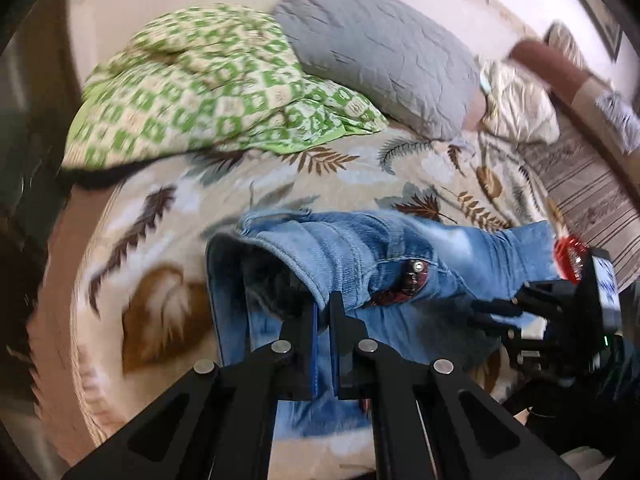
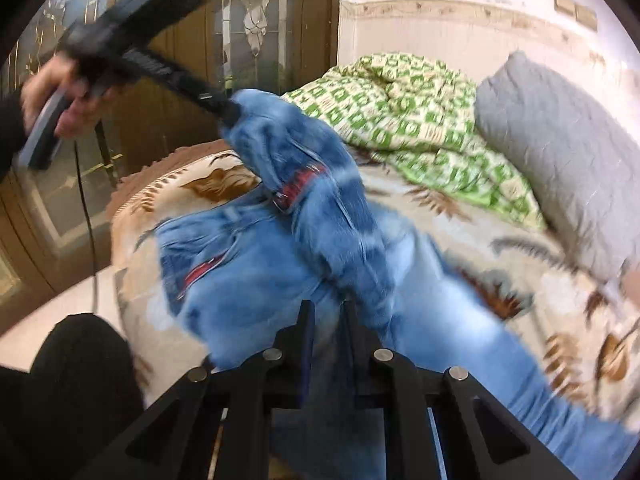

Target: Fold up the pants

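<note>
Light blue jeans [image 1: 360, 248] lie partly lifted on a bed with a leaf-print sheet [image 1: 160, 240]. My left gripper [image 1: 324, 304] is shut on a folded edge of the denim near the waistband and its metal button. In the right wrist view a hand holds that left gripper [image 2: 230, 110] up at the left, and the jeans [image 2: 280, 280] hang from its tip in a raised ridge. My right gripper [image 2: 326, 308] is shut on the lower end of that ridge, with denim between its fingers. The right gripper [image 1: 480, 312] also shows at the right in the left wrist view.
A green checked quilt [image 1: 200, 92] and a grey pillow [image 1: 380, 52] lie at the head of the bed. A brown bolster [image 1: 552, 64] and striped cloth [image 1: 580, 184] sit at the right. Wooden panelled doors [image 2: 160, 120] stand left, with a black cable [image 2: 90, 220] and a person's black-clad knee [image 2: 80, 360].
</note>
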The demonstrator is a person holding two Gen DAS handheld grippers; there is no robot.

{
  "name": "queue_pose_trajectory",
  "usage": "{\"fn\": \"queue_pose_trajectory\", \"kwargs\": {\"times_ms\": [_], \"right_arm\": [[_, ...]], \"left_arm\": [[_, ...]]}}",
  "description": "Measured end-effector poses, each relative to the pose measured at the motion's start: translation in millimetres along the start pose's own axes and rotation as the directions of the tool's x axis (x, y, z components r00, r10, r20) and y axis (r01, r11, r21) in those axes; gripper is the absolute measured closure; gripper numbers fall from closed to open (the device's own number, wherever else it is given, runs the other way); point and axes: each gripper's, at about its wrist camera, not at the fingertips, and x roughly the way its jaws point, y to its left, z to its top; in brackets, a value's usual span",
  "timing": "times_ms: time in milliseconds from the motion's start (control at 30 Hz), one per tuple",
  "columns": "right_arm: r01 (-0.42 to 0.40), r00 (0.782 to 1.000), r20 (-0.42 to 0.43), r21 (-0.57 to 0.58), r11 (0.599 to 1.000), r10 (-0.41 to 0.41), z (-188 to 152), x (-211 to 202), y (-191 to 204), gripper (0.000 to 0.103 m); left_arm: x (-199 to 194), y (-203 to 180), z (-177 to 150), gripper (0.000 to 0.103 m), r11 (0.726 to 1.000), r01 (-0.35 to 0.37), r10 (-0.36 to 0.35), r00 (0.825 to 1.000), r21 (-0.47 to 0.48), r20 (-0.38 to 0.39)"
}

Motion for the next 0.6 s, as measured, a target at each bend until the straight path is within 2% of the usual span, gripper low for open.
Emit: {"fn": "queue_pose_trajectory", "kwargs": {"times_ms": [133,233,300,367,400,467,600], "right_arm": [[-0.020,1.000,0.007,-0.009,1.000,0.020,-15.0,-9.5,3.5,0.089],[-0.038,0.999,0.008,-0.011,0.999,0.038,-18.5,-11.5,3.6,0.089],[-0.054,0.998,-0.029,-0.003,0.999,0.054,-17.8,-6.1,2.6,0.085],[-0.025,0.997,-0.072,-0.019,1.000,0.024,-18.0,-0.9,5.7,0.044],[-0.024,0.997,-0.077,-0.031,0.999,0.022,-18.3,0.9,7.0,0.009],[-0.021,1.000,-0.014,-0.055,0.998,0.020,-18.4,-4.6,9.8,0.006],[0.029,1.000,-0.004,-0.132,0.991,-0.030,-8.3,3.9,16.7,0.006]], "left_arm": [[-0.5,22.8,-54.6,0.098,0.996,0.020,-0.019,1.000,-0.088,0.011],[16.3,32.6,-76.8,0.098,0.991,0.018,-0.020,1.000,-0.130,-0.018],[23.5,32.6,-81.0,0.098,0.990,0.022,-0.024,1.000,-0.138,-0.015],[24.1,31.4,-79.8,0.098,0.989,0.030,-0.031,1.000,-0.146,-0.002],[22.7,30.7,-79.5,0.098,0.989,0.033,-0.033,0.999,-0.144,0.004],[17.0,32.0,-78.9,0.098,0.990,0.035,-0.034,0.999,-0.133,0.017],[10.7,33.6,-75.0,0.098,0.992,0.036,-0.033,0.999,-0.121,0.025]]}}
